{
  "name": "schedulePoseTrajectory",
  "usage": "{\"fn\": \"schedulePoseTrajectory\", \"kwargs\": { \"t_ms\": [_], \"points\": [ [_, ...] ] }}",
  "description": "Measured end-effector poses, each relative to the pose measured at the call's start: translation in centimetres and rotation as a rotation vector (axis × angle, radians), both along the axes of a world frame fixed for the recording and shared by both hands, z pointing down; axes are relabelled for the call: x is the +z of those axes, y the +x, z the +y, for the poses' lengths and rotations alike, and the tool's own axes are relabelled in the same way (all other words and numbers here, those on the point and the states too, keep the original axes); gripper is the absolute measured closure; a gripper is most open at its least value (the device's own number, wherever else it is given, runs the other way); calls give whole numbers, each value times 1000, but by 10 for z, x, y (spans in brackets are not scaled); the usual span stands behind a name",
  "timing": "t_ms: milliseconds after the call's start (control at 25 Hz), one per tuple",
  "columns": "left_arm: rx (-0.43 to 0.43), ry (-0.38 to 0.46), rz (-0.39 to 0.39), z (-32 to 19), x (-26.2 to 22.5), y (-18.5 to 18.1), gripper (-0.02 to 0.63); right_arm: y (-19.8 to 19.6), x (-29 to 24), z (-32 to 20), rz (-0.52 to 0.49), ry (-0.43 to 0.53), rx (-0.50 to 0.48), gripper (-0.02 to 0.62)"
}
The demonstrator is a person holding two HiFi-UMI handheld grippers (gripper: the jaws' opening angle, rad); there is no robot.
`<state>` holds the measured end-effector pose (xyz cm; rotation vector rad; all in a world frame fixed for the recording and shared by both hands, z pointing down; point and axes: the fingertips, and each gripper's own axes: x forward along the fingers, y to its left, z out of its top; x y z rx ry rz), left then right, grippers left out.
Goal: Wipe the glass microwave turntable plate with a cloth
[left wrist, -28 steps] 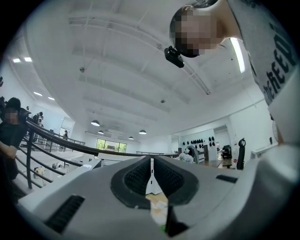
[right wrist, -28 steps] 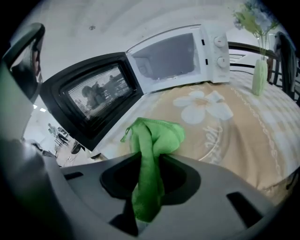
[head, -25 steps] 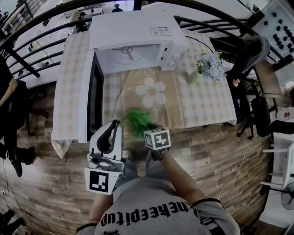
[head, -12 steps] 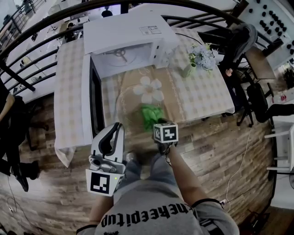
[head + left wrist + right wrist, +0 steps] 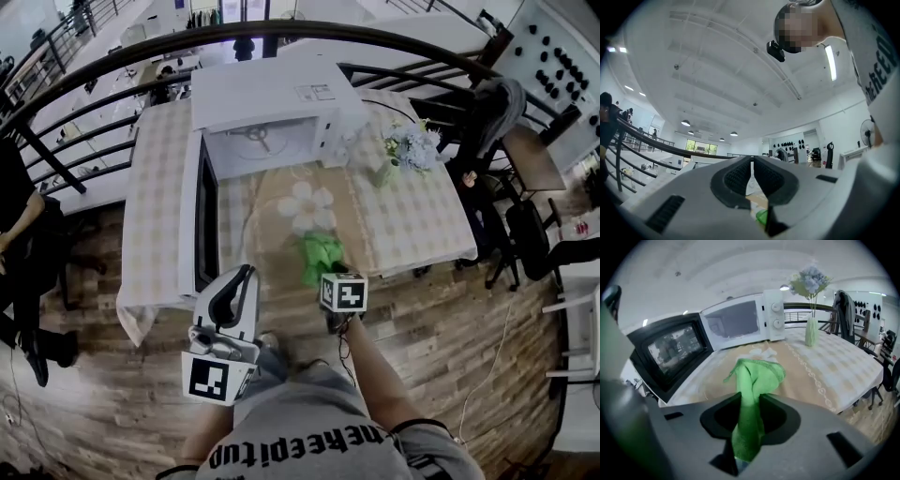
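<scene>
Glass plate on the table, green cloth held at its near side.
Microwave (image 5: 272,117) is standing open at the table's (image 5: 422,225) back. The plate (image 5: 277,234), barely showing, is lying on the runner (image 5: 352,202) before it, and the cloth (image 5: 321,255) is hanging over its near part; contact is unclear. The right gripper (image 5: 749,401) is pinching the bunched cloth, and the left gripper (image 5: 752,164) is pointing up, its 2 jaws pressed together on nothing. Judging from this, lowering the cloth flat and wiping in overlapping circles with light pressure should be keeping the glass from sliding.
</scene>
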<state>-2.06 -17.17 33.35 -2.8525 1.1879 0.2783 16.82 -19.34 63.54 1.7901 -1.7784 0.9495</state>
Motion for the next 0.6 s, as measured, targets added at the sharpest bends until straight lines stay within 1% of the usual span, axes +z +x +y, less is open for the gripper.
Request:
{"fn": "schedulePoseTrajectory", "kwargs": {
  "t_ms": [120, 240, 360, 600],
  "points": [
    [-16, 11, -2, 7, -7, 6, 584, 1, -32, 7, -34, 104, 21, 483],
    [-42, 19, -2, 10, -16, 12, 584, 3, -64, 17, -31, 187, -6, 483],
    [-63, 29, -9, 14, -23, 15, 584, 7, -90, 29, -16, 254, -38, 483],
    [-101, 27, -20, 13, -29, 21, 584, 18, -135, 47, -1, 371, -59, 482]
  ]
}}
